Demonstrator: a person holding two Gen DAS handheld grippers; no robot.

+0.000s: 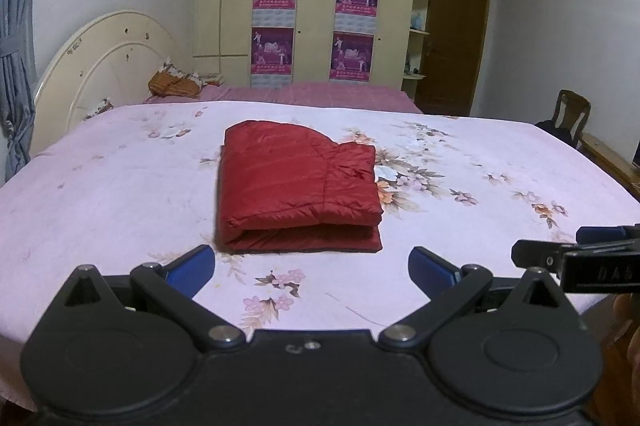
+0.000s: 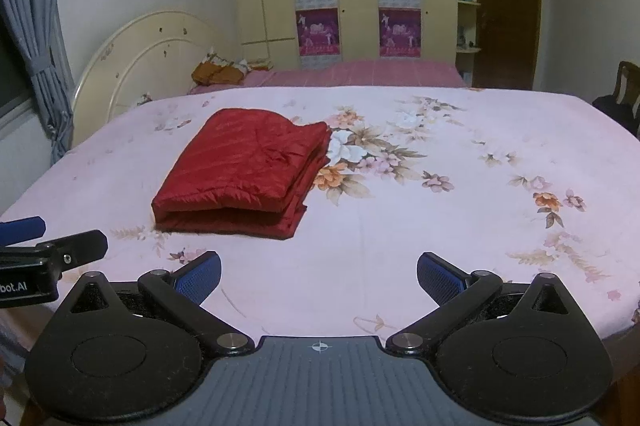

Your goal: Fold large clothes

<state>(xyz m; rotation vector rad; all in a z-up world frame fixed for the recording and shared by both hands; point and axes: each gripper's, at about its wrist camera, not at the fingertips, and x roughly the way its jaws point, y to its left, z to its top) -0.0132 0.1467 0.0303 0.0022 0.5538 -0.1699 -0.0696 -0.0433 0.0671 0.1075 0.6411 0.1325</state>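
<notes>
A red padded jacket [image 1: 296, 185] lies folded into a neat rectangle on the pink floral bed cover [image 1: 100, 193]; in the right wrist view the red padded jacket [image 2: 248, 169] sits left of centre on the bed cover [image 2: 440, 226]. My left gripper [image 1: 312, 268] is open, held back near the bed's front edge, just short of the jacket. My right gripper [image 2: 319, 276] is open too, to the right of the jacket and apart from it. Each gripper shows at the other view's edge: the right gripper [image 1: 580, 258] and the left gripper [image 2: 44, 246]. Nothing is between either pair of fingers.
A cream headboard [image 1: 104, 57] and an orange pillow [image 1: 174, 85] stand at the back left, a second bed with a pink striped sheet [image 1: 320, 91] behind. Wardrobes with purple posters [image 1: 276, 21], a brown door [image 1: 456, 37] and a wooden chair [image 1: 568, 117] line the far side.
</notes>
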